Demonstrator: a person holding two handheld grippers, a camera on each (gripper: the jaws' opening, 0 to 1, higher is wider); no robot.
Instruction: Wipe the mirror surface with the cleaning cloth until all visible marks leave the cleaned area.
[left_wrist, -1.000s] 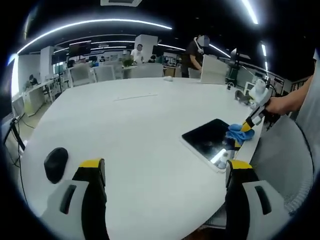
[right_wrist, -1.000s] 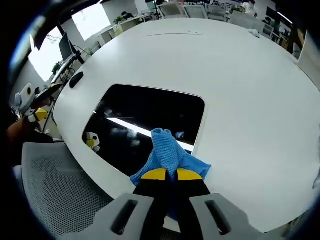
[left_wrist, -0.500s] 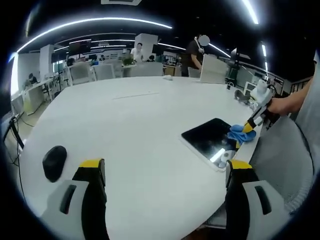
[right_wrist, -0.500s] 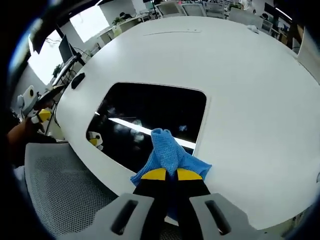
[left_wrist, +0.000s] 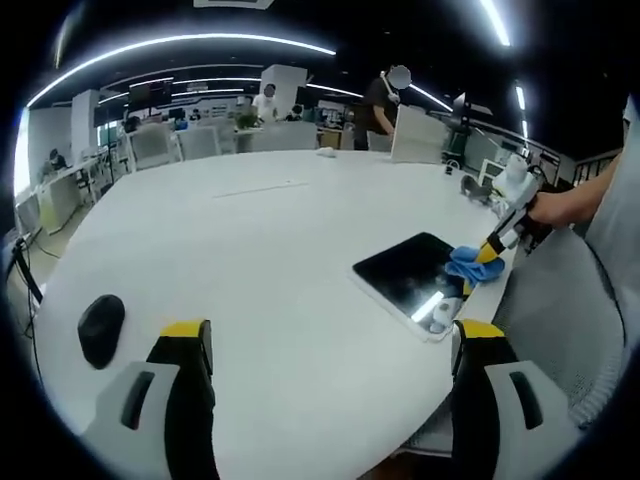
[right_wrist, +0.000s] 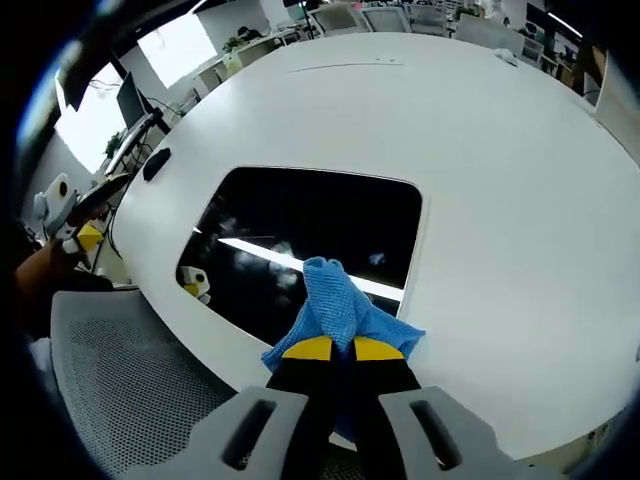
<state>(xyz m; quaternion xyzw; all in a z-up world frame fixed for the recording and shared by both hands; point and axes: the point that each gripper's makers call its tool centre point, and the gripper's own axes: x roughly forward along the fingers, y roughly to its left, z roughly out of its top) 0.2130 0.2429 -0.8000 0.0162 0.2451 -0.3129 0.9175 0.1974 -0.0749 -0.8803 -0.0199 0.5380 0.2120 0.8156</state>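
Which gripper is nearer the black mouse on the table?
Left. The left gripper hangs open just beside the mouse; the right gripper is across the table, at the mirror.

1. Wide bare counter (left_wrist: 270, 260) lies ahead of my left tongs (left_wrist: 330, 345); only a computer mouse (left_wrist: 100, 330) sits off to one side.
2. The mirror (right_wrist: 320, 235) lies flat by the counter's edge.
3. A mesh chair (right_wrist: 130, 390) crowds that edge.

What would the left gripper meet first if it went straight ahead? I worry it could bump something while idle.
Probably nothing near: the left gripper is open and points across bare table. The mouse lies left of that line, the mirror right. Depth is unclear.
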